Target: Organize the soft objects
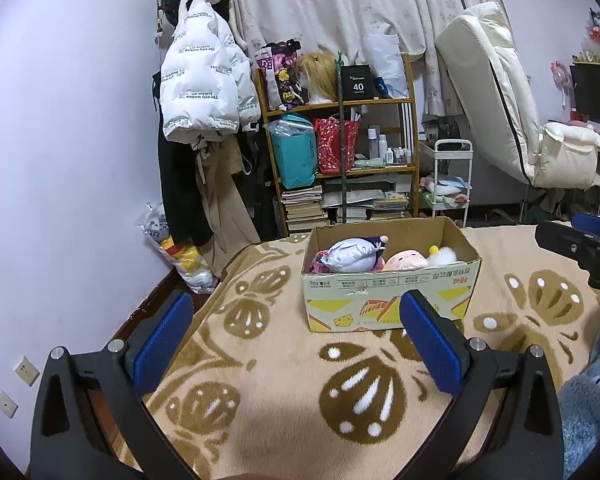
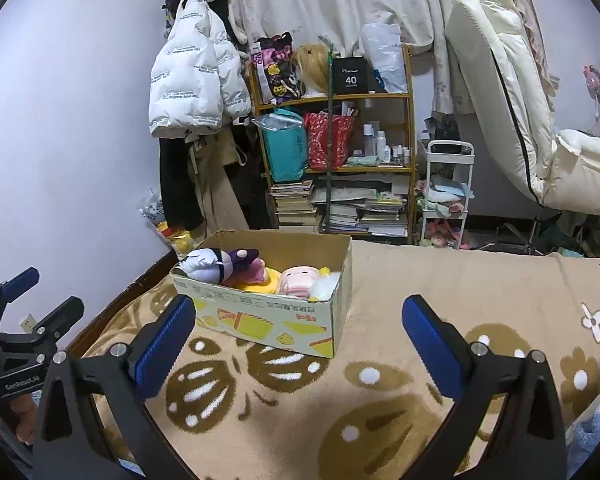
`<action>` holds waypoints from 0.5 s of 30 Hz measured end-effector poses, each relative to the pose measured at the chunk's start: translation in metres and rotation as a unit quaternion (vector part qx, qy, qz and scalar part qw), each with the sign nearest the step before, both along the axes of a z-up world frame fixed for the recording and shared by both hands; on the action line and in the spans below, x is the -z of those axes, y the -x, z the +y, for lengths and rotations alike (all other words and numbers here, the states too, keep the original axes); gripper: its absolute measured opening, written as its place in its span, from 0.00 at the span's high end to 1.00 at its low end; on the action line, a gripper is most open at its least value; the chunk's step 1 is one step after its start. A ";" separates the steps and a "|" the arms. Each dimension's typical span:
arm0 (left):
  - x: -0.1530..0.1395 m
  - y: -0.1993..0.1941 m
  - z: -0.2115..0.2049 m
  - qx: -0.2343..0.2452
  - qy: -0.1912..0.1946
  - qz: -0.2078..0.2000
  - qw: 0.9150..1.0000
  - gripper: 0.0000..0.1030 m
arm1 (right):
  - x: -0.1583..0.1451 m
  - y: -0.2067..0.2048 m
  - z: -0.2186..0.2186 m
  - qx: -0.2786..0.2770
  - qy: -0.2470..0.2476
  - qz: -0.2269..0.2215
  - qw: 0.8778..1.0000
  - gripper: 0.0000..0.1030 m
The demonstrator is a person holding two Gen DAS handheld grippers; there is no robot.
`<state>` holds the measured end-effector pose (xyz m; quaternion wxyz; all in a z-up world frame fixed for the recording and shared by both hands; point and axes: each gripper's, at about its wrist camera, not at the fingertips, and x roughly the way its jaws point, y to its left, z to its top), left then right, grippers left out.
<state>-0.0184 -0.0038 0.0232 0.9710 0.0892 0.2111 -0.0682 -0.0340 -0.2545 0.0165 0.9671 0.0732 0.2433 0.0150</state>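
Observation:
A cardboard box [image 1: 388, 300] stands on the tan patterned blanket [image 1: 284, 392]. It holds several plush toys: a grey-and-purple doll [image 1: 350, 255], a pink round plush [image 1: 405, 261] and a white-and-yellow one [image 1: 444, 255]. My left gripper [image 1: 296, 332] is open and empty, just in front of the box. The box also shows in the right wrist view [image 2: 272, 320], with the doll [image 2: 216, 264] and the pink plush [image 2: 298, 280] in it. My right gripper [image 2: 298, 332] is open and empty, in front of the box and to its right.
A wooden shelf [image 1: 340, 144] with bags, bottles and books stands behind the bed. A white puffer jacket [image 1: 200, 80] hangs on the wall. A white cart [image 1: 452, 184] and a folded mattress [image 1: 496, 92] stand at right. A blue fluffy cloth [image 1: 584, 412] lies at the lower right.

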 end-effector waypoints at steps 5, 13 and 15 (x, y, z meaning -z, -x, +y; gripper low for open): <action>0.001 0.001 -0.001 -0.002 0.000 0.002 1.000 0.01 | 0.002 0.000 -0.005 0.005 -0.004 0.000 1.000 0.00; 0.000 0.005 -0.004 0.005 0.000 -0.001 1.000 0.01 | 0.002 0.003 -0.010 0.012 -0.010 -0.004 1.000 0.00; 0.000 0.005 -0.004 0.005 -0.002 -0.003 1.000 0.01 | 0.002 0.003 -0.010 0.013 -0.010 -0.004 1.000 0.00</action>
